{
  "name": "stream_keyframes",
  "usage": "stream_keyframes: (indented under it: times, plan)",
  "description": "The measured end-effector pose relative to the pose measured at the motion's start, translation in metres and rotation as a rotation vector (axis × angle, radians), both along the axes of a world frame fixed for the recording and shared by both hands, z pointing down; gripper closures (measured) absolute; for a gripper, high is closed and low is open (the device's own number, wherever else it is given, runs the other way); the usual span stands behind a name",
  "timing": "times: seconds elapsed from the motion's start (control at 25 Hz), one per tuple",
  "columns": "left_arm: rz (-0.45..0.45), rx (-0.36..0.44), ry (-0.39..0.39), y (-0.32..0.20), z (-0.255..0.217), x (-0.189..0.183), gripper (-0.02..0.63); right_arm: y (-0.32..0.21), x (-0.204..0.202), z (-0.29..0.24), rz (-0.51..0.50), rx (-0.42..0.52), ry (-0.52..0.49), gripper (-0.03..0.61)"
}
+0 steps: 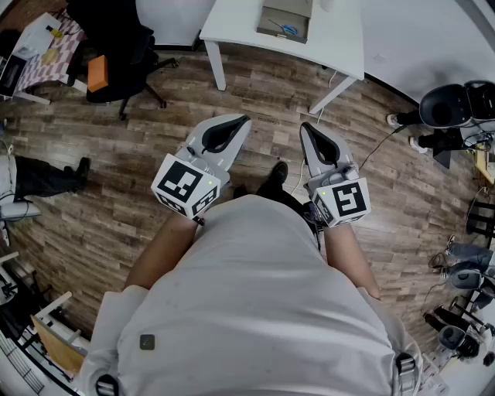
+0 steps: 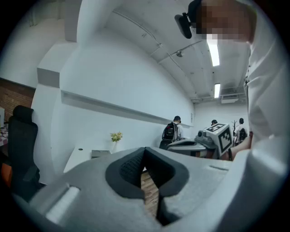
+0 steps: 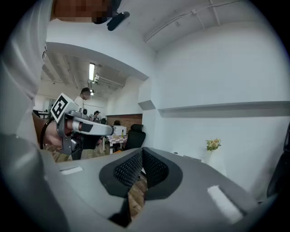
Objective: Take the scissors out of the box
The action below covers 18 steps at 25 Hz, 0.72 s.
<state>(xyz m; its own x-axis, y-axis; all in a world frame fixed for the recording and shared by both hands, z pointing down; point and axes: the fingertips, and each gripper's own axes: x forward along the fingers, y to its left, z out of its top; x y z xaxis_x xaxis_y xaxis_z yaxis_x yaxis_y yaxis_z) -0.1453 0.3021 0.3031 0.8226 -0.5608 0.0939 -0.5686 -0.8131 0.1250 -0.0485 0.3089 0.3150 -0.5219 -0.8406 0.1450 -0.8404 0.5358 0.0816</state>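
Observation:
A shallow grey box (image 1: 285, 17) lies on the white table (image 1: 340, 39) at the top of the head view. Something blue, probably the scissors' handles (image 1: 288, 29), shows inside it. I hold both grippers in front of my body above the wooden floor, well short of the table. The left gripper (image 1: 241, 121) has its jaws together with nothing in them. Its own view shows the pads (image 2: 131, 167) meeting at the tip of the gripper (image 2: 145, 152). The right gripper (image 1: 306, 128) is also shut and empty, as its own view shows at the tip (image 3: 142, 152). The box (image 2: 100, 154) is small and far off.
A black office chair (image 1: 124, 46) stands at the upper left. A cable (image 1: 371, 151) trails over the floor right of the table leg (image 1: 332, 93). Flowers (image 2: 116, 136) stand on the table by the white wall. People (image 2: 171, 131) are at the far end of the room.

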Motion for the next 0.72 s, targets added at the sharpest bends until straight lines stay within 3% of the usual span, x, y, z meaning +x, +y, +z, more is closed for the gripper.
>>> stream_keyframes:
  times: [0.36,0.72]
  plan:
    - [-0.01,-0.012,0.0,-0.01,0.003,0.006,0.609,-0.008,0.01,-0.001,-0.011,0.002,-0.011,0.568]
    - [-0.019,-0.027,-0.015,-0.03,0.01,0.034,0.609,-0.027,0.041,0.003,-0.026,0.015,-0.012,0.568]
